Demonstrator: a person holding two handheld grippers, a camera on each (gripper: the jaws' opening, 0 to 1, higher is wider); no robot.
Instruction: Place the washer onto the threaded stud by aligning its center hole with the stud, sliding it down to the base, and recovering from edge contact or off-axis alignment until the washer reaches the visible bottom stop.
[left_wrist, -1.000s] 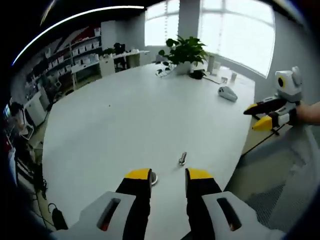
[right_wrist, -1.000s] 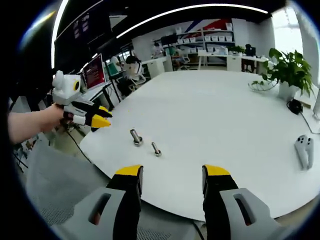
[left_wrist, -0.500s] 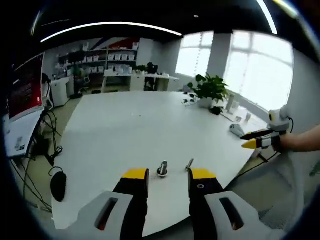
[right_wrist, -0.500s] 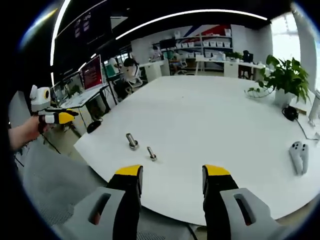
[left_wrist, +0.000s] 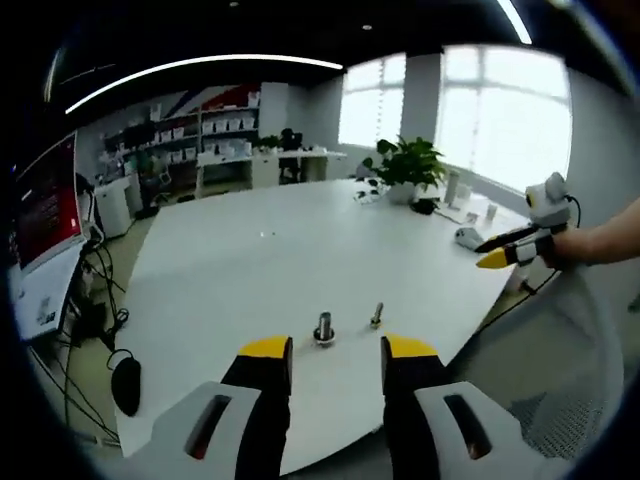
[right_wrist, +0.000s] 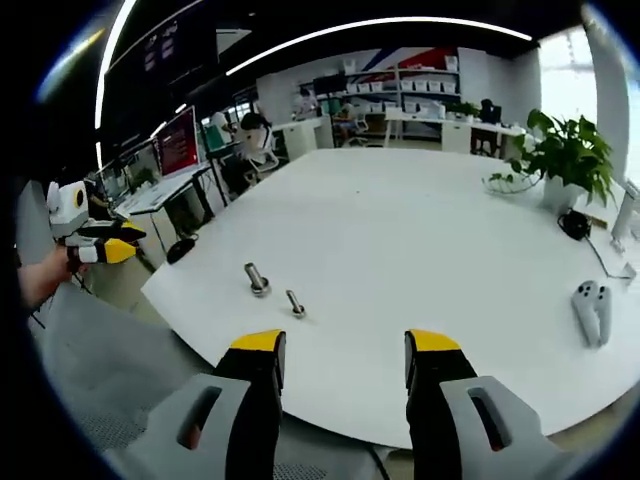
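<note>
A short threaded stud (left_wrist: 324, 327) stands upright on its round base near the white table's near edge, just beyond my left gripper (left_wrist: 335, 362), which is open and holds nothing. A smaller bolt (left_wrist: 377, 315) stands to its right. In the right gripper view the stud (right_wrist: 256, 280) and the small bolt (right_wrist: 295, 303) sit left of centre, well ahead of my open right gripper (right_wrist: 345, 352). At this size I cannot tell a washer from the stud's base. Both grippers hover off the table's edge.
The right gripper (left_wrist: 508, 250), held in a hand, shows at the right of the left gripper view; the left gripper (right_wrist: 98, 246) shows far left in the other. A white controller (right_wrist: 590, 311) and a potted plant (right_wrist: 566, 150) sit on the round table (right_wrist: 420, 230). Monitors and shelves stand behind.
The left gripper has drawn back from the table edge and lifted, so the stud now stands clear of its jaws. The right view shifted slightly. Stud and bolt stayed put.
</note>
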